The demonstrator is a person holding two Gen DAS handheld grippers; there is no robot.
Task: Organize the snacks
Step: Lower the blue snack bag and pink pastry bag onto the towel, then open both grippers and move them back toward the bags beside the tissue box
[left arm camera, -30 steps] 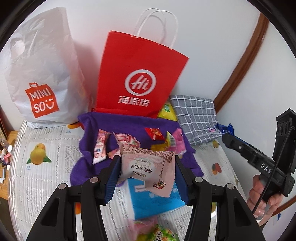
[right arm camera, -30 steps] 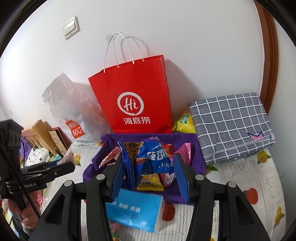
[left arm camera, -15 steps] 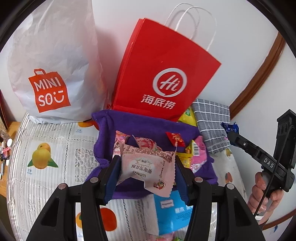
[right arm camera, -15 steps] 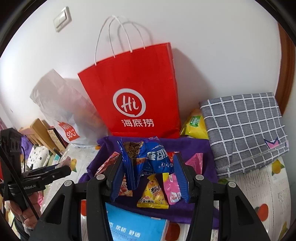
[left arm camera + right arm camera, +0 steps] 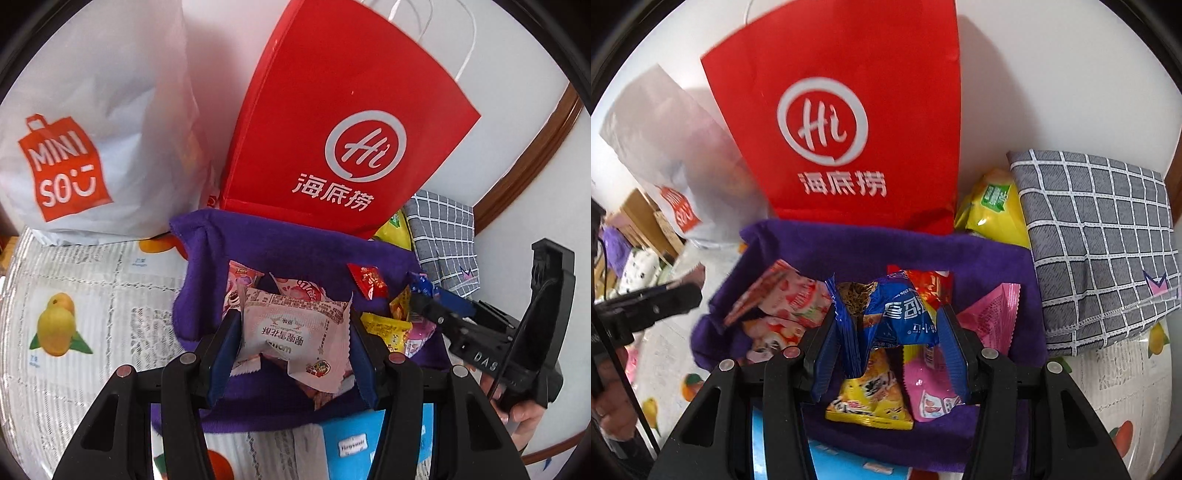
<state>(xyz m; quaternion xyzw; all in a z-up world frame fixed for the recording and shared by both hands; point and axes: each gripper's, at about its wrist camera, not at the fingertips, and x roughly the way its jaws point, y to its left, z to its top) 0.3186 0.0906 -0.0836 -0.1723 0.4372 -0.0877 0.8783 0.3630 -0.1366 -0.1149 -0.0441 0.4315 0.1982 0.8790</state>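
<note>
My left gripper [image 5: 293, 347] is shut on a pale pink snack packet [image 5: 295, 332] and holds it over the purple cloth basket [image 5: 207, 291]. My right gripper [image 5: 888, 343] is shut on a blue snack packet [image 5: 905, 317] and holds it over the same basket [image 5: 849, 247]. Several snack packets lie in the basket: a yellow one [image 5: 871, 398], a pink one [image 5: 931, 387], a small red one [image 5: 367, 280]. The right gripper also shows at the right of the left wrist view [image 5: 428, 306].
A red paper bag [image 5: 343, 122] and a white Miniso bag [image 5: 85, 122] stand against the wall behind the basket. A grey checked cloth [image 5: 1097, 240] and a yellow-green packet [image 5: 993, 206] lie at the right. A blue pack [image 5: 354, 443] lies in front on the fruit-print tablecloth [image 5: 74, 295].
Both grippers have moved forward and lower with their packets, so the basket and the bags now look closer. Both stay shut.
</note>
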